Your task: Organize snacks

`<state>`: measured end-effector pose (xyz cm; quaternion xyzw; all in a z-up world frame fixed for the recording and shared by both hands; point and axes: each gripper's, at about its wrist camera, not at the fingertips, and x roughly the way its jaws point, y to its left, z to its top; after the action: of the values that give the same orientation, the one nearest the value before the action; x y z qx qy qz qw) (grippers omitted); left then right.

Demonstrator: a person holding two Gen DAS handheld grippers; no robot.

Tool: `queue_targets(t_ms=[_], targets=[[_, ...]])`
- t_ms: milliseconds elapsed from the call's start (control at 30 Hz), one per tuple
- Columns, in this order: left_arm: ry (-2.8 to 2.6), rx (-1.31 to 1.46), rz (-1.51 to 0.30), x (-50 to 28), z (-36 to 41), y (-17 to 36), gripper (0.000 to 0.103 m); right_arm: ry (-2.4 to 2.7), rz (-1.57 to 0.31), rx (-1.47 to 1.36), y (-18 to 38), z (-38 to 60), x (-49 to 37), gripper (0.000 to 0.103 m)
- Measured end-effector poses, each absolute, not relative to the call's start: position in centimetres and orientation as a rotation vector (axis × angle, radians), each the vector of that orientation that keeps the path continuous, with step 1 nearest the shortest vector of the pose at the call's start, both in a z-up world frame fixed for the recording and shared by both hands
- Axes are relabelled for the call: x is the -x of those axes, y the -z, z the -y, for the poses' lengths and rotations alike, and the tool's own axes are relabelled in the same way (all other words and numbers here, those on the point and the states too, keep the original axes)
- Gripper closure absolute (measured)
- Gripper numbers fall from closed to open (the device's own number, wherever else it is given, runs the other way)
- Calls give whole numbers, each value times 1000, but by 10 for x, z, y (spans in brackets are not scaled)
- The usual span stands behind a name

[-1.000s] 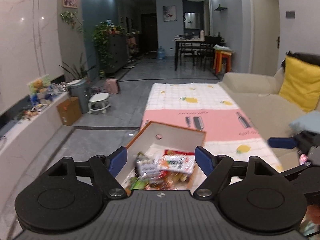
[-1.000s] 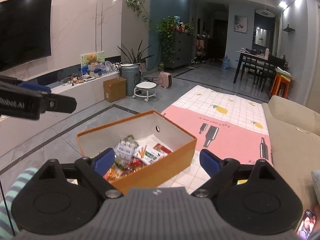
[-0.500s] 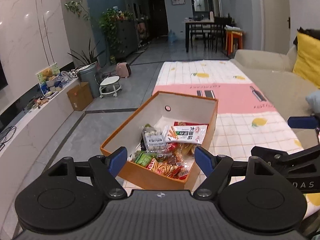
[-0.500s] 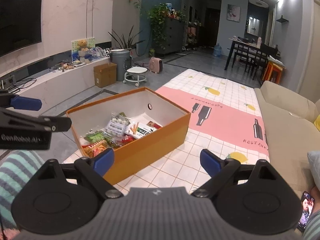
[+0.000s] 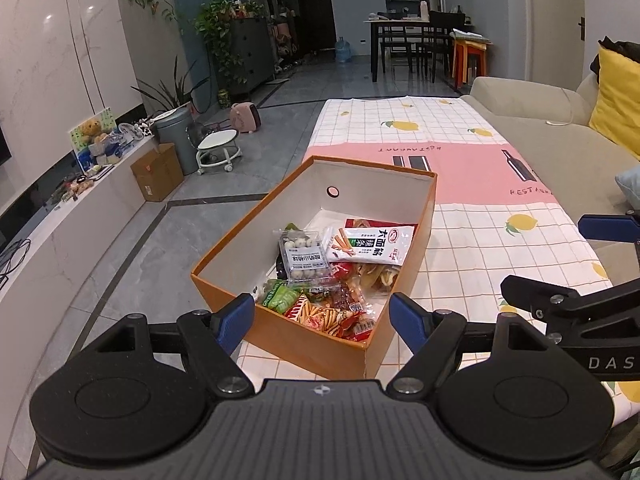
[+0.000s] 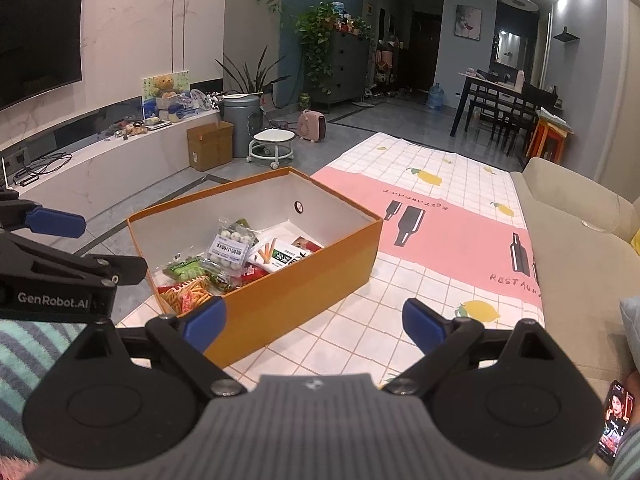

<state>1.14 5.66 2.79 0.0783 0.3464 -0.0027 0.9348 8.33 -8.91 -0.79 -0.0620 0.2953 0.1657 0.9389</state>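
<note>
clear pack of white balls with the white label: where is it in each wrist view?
Left wrist: clear pack sits centre frame, inside the orange box, left of the white strip-snack packet.
Right wrist: same pack is left of centre, mid-height, in the box.
Shared landmark: round hole in the box's far wall.

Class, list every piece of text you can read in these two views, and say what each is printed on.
"GenRobot.AI": left gripper arm.
"DAS", cut off: right gripper arm.
"RESTAU", cut off: pink band of tablecloth.
"大面筋": white snack packet.
"GREEN": green packet.
Other packet labels: too small.
</note>
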Motion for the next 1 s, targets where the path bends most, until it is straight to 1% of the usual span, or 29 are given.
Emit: queue_targets(t_ms=[1000], targets=[[-1, -159, -725, -15, -57, -29, 13, -362, -601, 120, 9, 89, -83, 9]])
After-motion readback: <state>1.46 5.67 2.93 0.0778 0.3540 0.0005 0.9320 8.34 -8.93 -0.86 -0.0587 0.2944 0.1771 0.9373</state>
